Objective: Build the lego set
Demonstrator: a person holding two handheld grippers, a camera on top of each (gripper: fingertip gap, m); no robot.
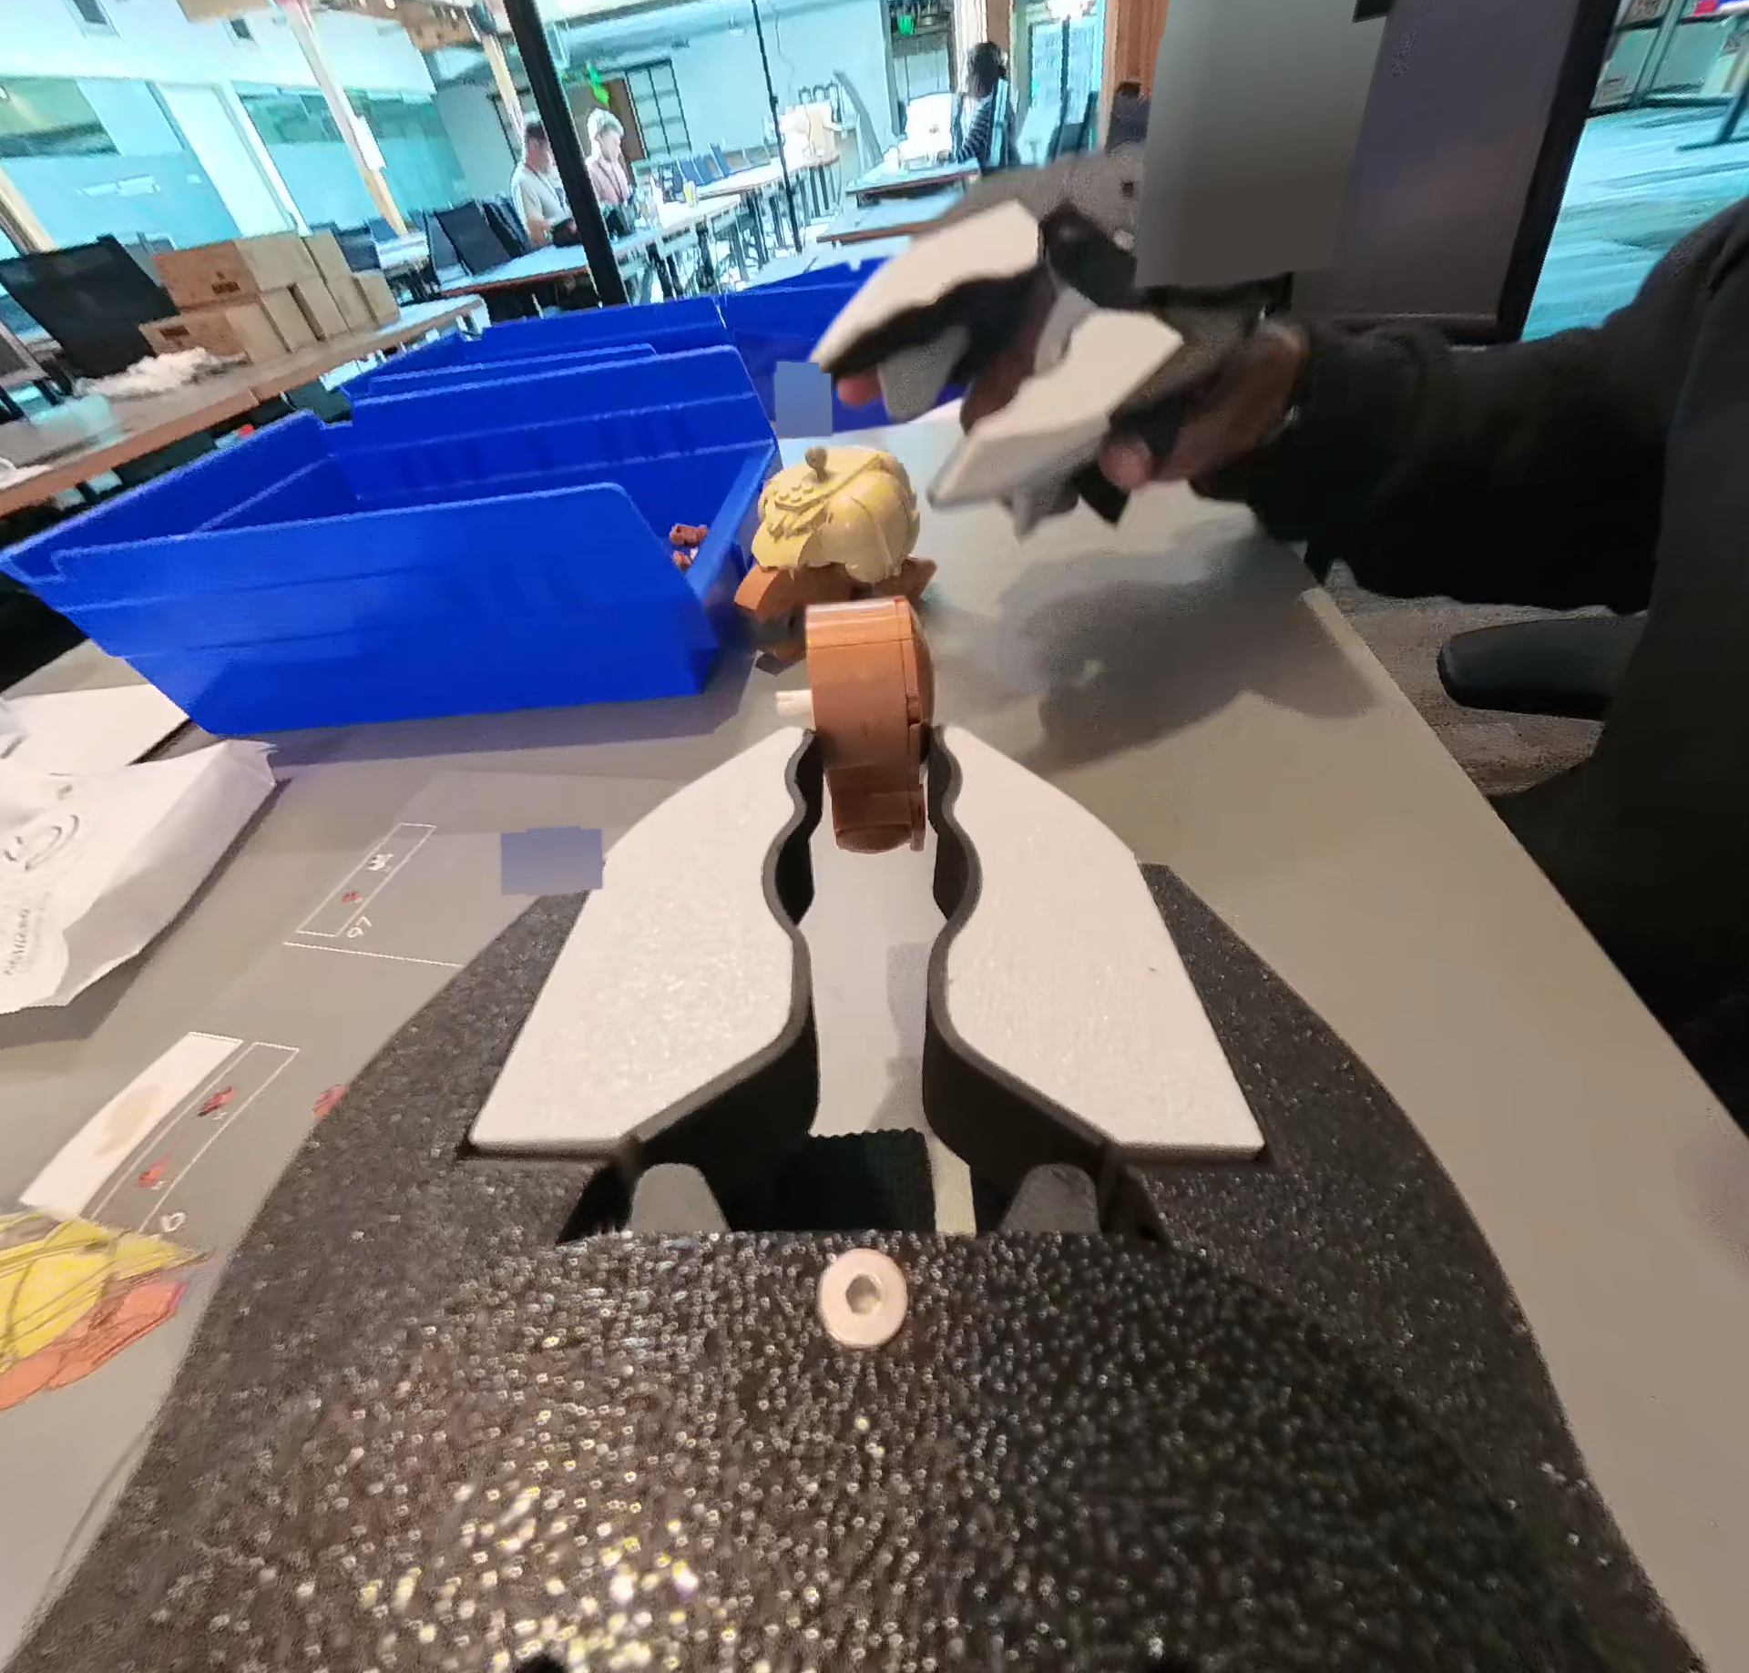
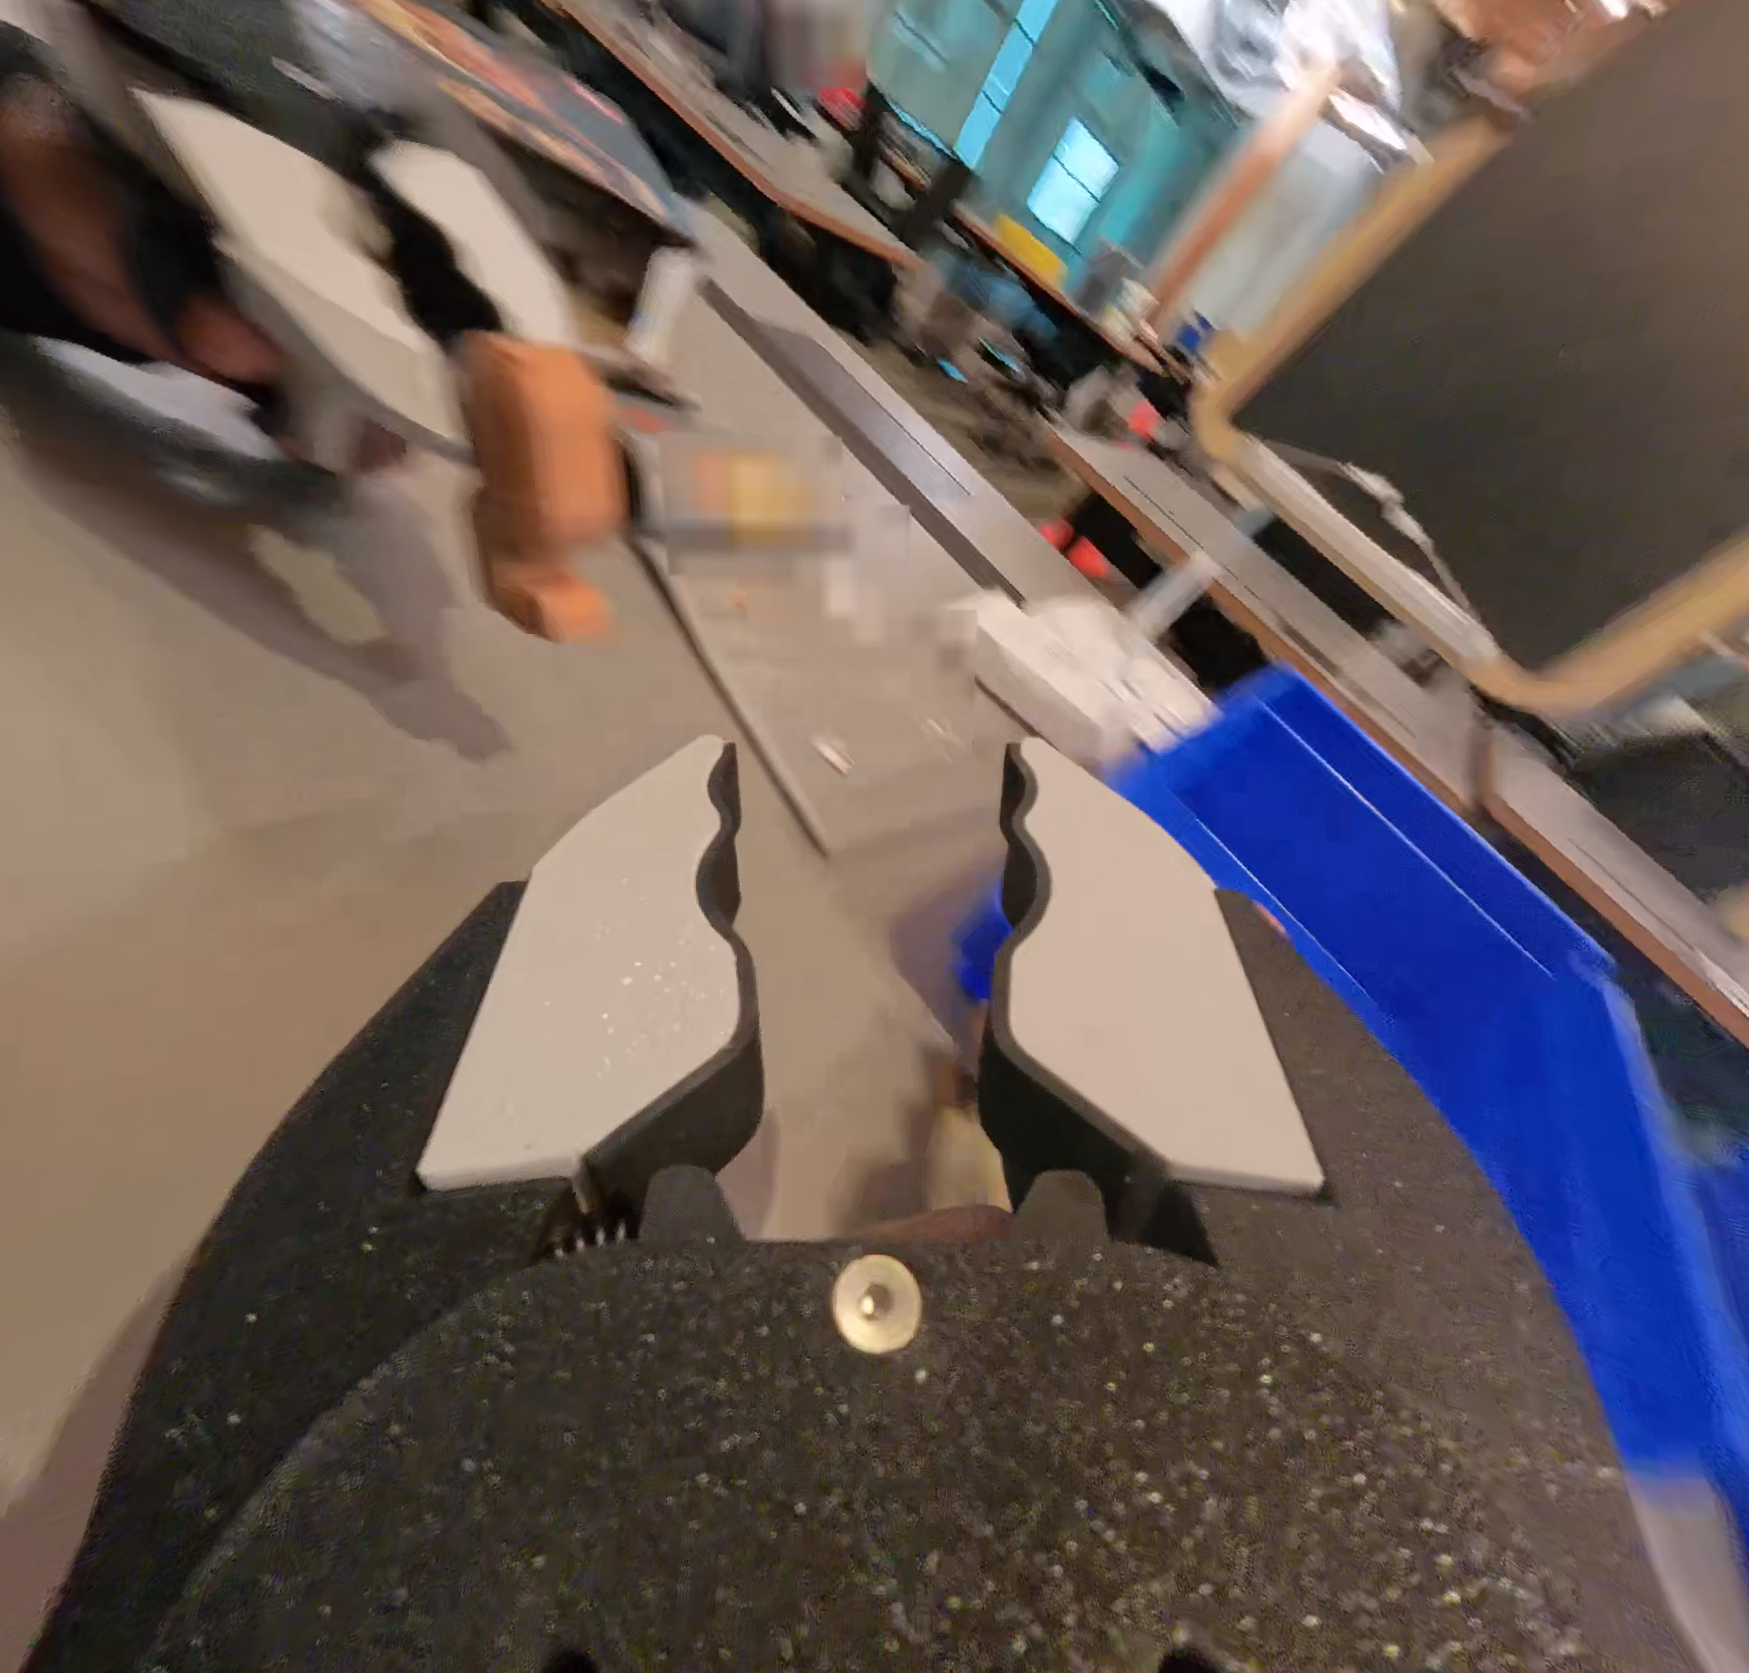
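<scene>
Left gripper (image 1: 869,757) clamps brown brick piece (image 1: 871,719), lifted over table (image 1: 1183,776), near blue bin (image 1: 426,587). Right gripper (image 2: 866,776) spread, empty. Piece looks light, rigid, smooth; likely pops apart; flat sides best hold.

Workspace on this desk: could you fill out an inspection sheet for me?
Surface: grey table, printed sheets at left.
Job's things: brown brick piece; tan-and-brown brick figure on the table behind it.
Clutter: blue bins, small brown bits inside one.
Grippers: left tool clamps the brown piece; right tool open, empty, raised.
Cables: nothing seen.
Surroundings: open office, desks, boxes, people far off.
</scene>
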